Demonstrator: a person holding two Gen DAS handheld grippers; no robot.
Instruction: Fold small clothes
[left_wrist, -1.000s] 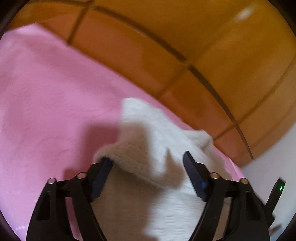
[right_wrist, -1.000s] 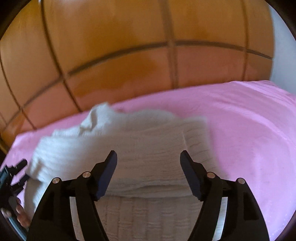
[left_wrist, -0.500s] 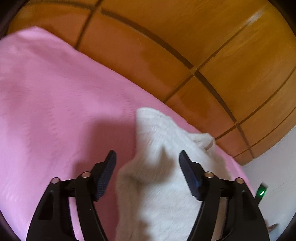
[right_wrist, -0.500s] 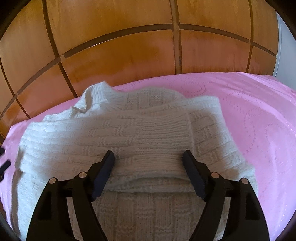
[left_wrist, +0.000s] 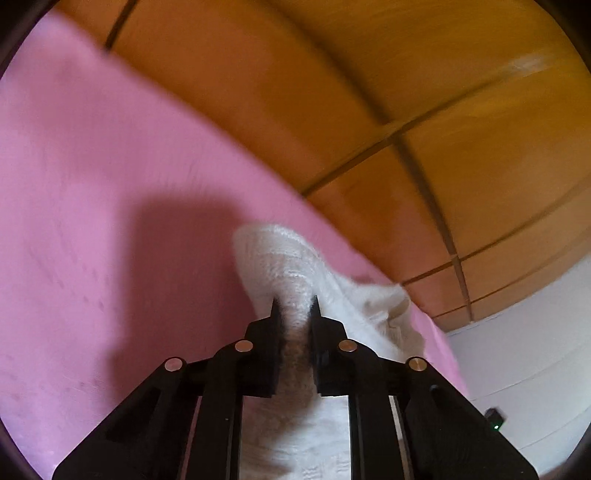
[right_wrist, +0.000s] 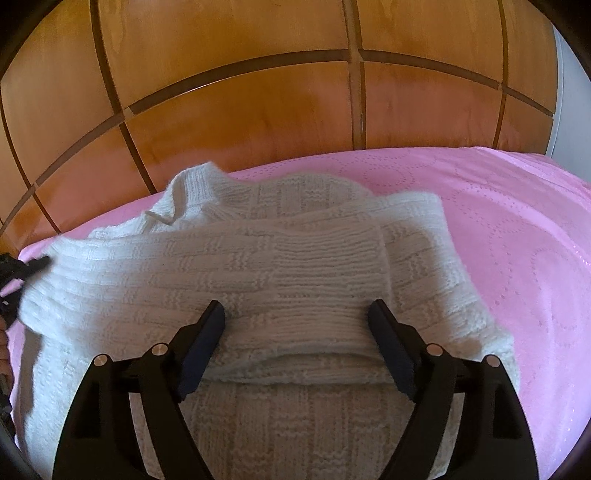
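Note:
A white knit sweater (right_wrist: 258, 266) lies partly folded on the pink bedspread (right_wrist: 498, 221), a sleeve laid across its body. In the left wrist view my left gripper (left_wrist: 294, 308) is closing its jaws, and the pads pinch a raised ridge of the sweater (left_wrist: 280, 254) at its left edge. The same gripper's black tip (right_wrist: 22, 267) shows at the far left of the right wrist view. My right gripper (right_wrist: 295, 317) hovers over the sweater's middle with its jaws opening; the knit lies beneath the fingers, not pinched.
A panelled wooden headboard (right_wrist: 258, 92) rises right behind the sweater. Pink bedspread (left_wrist: 92, 184) stretches to the left and right of it. A white wall (left_wrist: 535, 350) and a small black device with a green light (left_wrist: 495, 419) are off the bed's far corner.
My left gripper slid along the sweater's edge and shut on a fold of it. The right gripper's fingers spread a little wider, and the sleeve now lies settled across the body.

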